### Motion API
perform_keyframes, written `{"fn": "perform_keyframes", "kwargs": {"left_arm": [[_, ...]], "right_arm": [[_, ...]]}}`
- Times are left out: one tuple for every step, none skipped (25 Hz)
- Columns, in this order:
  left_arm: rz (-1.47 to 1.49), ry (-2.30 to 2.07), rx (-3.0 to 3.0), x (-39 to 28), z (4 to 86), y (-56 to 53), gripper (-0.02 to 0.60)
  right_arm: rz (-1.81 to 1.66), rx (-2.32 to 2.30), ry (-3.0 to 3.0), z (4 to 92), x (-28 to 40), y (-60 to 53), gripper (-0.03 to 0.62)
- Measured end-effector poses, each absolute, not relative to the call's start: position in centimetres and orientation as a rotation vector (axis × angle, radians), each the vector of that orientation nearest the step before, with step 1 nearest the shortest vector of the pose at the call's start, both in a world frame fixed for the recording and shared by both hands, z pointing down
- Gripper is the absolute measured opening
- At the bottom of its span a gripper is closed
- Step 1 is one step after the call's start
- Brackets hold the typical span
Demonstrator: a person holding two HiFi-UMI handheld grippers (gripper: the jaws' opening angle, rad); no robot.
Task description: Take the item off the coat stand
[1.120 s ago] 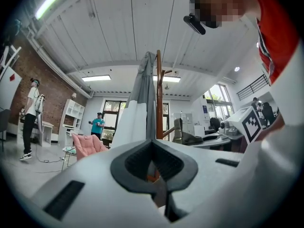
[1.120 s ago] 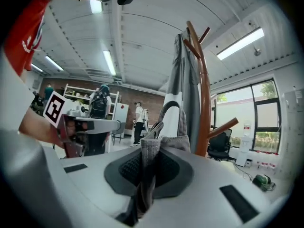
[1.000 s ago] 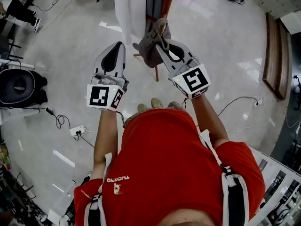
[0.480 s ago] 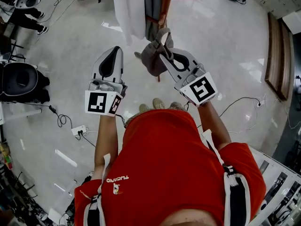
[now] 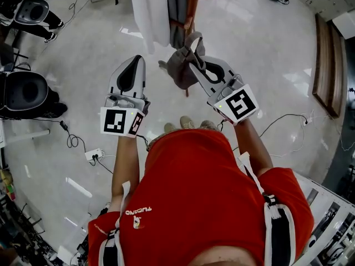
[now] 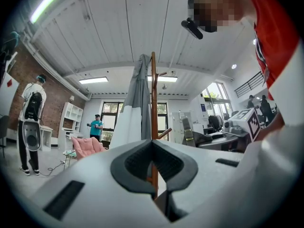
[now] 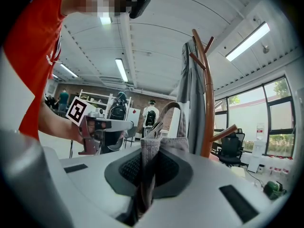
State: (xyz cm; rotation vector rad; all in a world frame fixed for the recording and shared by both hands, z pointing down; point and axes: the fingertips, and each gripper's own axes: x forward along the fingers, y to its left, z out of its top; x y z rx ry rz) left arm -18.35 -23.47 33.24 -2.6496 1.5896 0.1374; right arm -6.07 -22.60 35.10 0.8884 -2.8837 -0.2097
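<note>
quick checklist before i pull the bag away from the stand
1. Right gripper grip on bag: ok, jaws shut on the grey fabric.
2. Strap clear of the stand: cannot tell, the loop sits close to the pole.
3. Left gripper out of the way: ok, shut, empty, apart from the bag.
4. Coats not caught by the bag: cannot tell, they hang right beside it.

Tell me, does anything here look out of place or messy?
Nothing looks spilled or broken. The one odd sight is the grey bag, crumpled and pinched in the right tongs beside the coat stand rather than hanging neatly. Loose cables also trail across the floor.
</note>
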Motion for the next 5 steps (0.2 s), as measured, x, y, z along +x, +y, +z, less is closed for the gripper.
{"fn": "perform_keyframes", "kwargs": {"left_arm": [[0.137,1.589,-2.650,-18.08,33.16,-23.37,0.009],[0.137,1.589,-2.649,-17.85,33.07,-23.26,0.009],[0.138,1.589,-2.648,-17.71,32.99,-23.16,0.009],[0.138,1.589,-2.647,-17.63,32.92,-23.06,0.009],[0.139,1.589,-2.646,-17.57,32.86,-22.97,0.009]], "right_arm": [[-0.196,0.888,-2.877,35.18,-5.72,-22.49,0.031],[-0.195,0.887,-2.876,35.17,-5.39,-22.42,0.031],[-0.205,0.887,-2.883,35.03,-5.16,-22.37,0.031],[-0.217,0.887,-2.893,34.82,-5.00,-22.34,0.031],[-0.228,0.887,-2.903,34.60,-4.88,-22.30,0.031]]}}
